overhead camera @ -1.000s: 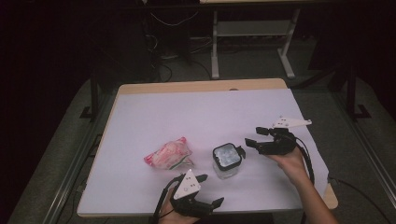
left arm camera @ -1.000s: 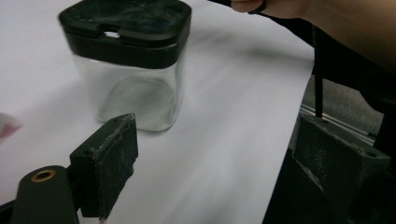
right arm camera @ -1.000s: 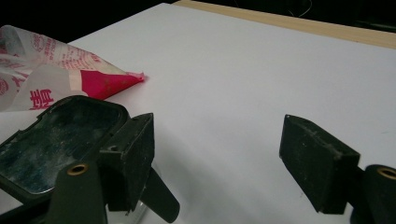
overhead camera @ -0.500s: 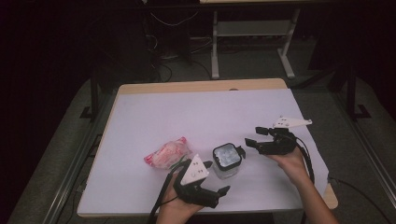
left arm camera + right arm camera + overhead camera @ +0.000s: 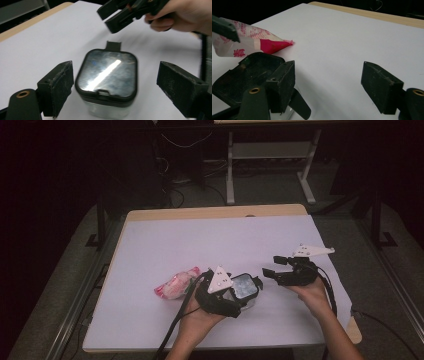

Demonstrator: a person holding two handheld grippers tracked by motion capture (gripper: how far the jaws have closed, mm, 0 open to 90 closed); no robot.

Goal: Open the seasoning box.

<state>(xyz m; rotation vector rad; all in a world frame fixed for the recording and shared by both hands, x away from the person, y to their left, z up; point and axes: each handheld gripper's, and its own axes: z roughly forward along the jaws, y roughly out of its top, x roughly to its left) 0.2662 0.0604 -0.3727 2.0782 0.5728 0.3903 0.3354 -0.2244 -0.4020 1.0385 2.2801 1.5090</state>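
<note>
A small clear container with a black-rimmed lid point(image 5: 107, 80) stands on the white table cover point(image 5: 220, 240), right of a pink and white snack bag point(image 5: 175, 284). My left gripper point(image 5: 117, 75) is open, one jaw on either side of the container point(image 5: 244, 285), and neither pad touches it. In the high view the left gripper point(image 5: 248, 296) reaches in from the container's near left. My right gripper point(image 5: 274, 266) hovers just right of the container, open and with nothing between its jaws. The right gripper point(image 5: 332, 82) view has the dark lid point(image 5: 247, 75) low at left, with the bag point(image 5: 249, 42) behind it.
The wooden table edge point(image 5: 215, 212) runs along the far side. Beyond it stand desk legs point(image 5: 230, 165) and cables on a dark floor. Bare white cover stretches across the far half and the left of the table.
My left gripper has risen from the table's front edge and moved forward and right, so that its jaws now straddle the container. The right gripper has stayed in place.
</note>
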